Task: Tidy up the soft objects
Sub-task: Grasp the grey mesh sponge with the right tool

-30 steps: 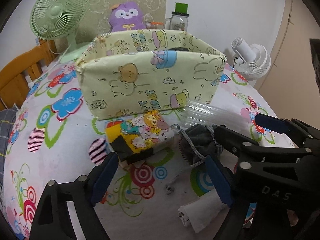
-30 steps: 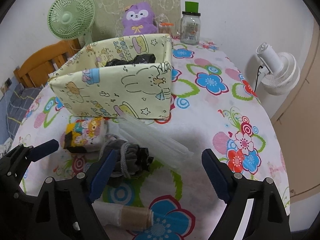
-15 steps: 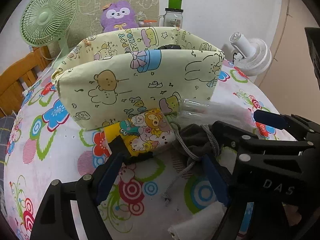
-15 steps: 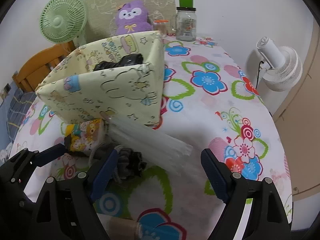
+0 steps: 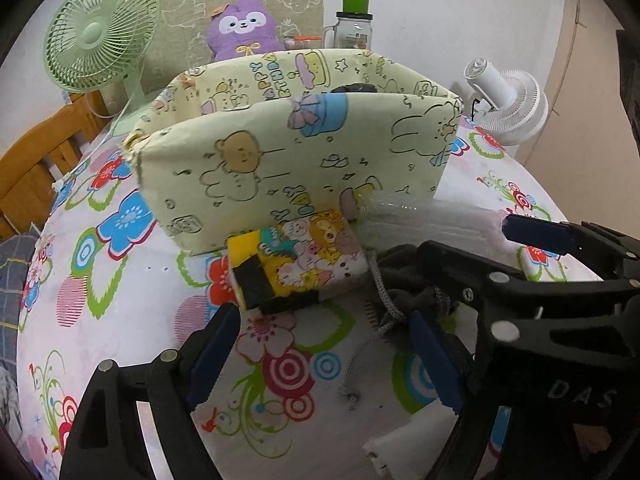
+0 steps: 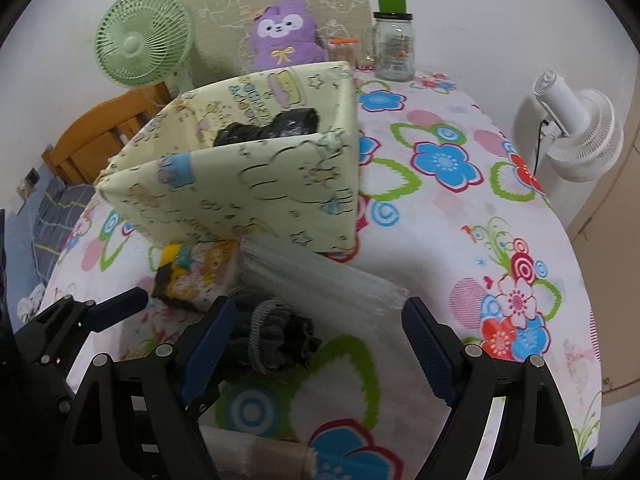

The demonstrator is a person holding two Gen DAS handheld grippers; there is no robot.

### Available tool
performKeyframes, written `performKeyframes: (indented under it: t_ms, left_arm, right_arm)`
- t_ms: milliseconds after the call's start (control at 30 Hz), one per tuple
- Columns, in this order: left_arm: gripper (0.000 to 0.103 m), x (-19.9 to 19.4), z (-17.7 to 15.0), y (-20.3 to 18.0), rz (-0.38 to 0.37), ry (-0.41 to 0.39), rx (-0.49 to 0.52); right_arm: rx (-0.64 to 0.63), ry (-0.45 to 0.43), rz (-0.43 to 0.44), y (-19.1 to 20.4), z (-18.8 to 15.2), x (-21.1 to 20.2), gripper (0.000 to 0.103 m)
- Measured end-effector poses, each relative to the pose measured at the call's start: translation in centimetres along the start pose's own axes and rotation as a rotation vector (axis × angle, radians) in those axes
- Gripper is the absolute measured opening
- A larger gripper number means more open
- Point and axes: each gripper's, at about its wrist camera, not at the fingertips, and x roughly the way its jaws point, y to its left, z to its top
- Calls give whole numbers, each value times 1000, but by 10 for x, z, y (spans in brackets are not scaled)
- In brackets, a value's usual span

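Note:
A pale yellow cartoon-print fabric box (image 5: 296, 160) (image 6: 248, 200) stands on the table, with a black soft item (image 6: 276, 126) inside. In front of it lie a yellow cartoon-print roll (image 5: 300, 256) (image 6: 196, 276), a clear plastic bundle (image 6: 320, 280) (image 5: 424, 220) and a dark grey knitted item (image 6: 276, 332) (image 5: 404, 284). My left gripper (image 5: 324, 356) is open just in front of the yellow roll. My right gripper (image 6: 316, 348) is open, low over the grey item and the plastic bundle.
A purple plush (image 5: 244, 26), a green fan (image 5: 96, 36) and a glass jar (image 6: 394, 48) stand at the table's back. A white fan (image 6: 580, 132) stands off the right edge. A white rolled item (image 5: 416, 436) lies near the front. A wooden chair (image 5: 36, 160) is at left.
Both grippers have moved forward and lower toward the items in front of the box. Both stay open. The objects have not moved.

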Motion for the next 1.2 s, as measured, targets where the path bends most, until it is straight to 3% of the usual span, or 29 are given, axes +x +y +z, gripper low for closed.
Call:
performKeyframes:
  t_ms: [467, 733, 1000, 1200]
  left_arm:
    - [88, -6, -13, 24, 11, -6, -53]
    - [88, 5, -15, 33, 23, 20, -67]
    - [88, 8, -14, 33, 17, 23, -62]
    - [88, 3, -15, 27, 9, 14, -53]
  right_arm:
    - [-34, 8, -29, 27, -13, -6, 87]
    - [-23, 54, -36, 31, -15, 14, 78]
    - [16, 75, 11, 28, -19, 17, 58]
    - [33, 69, 20, 22, -22, 8, 55]
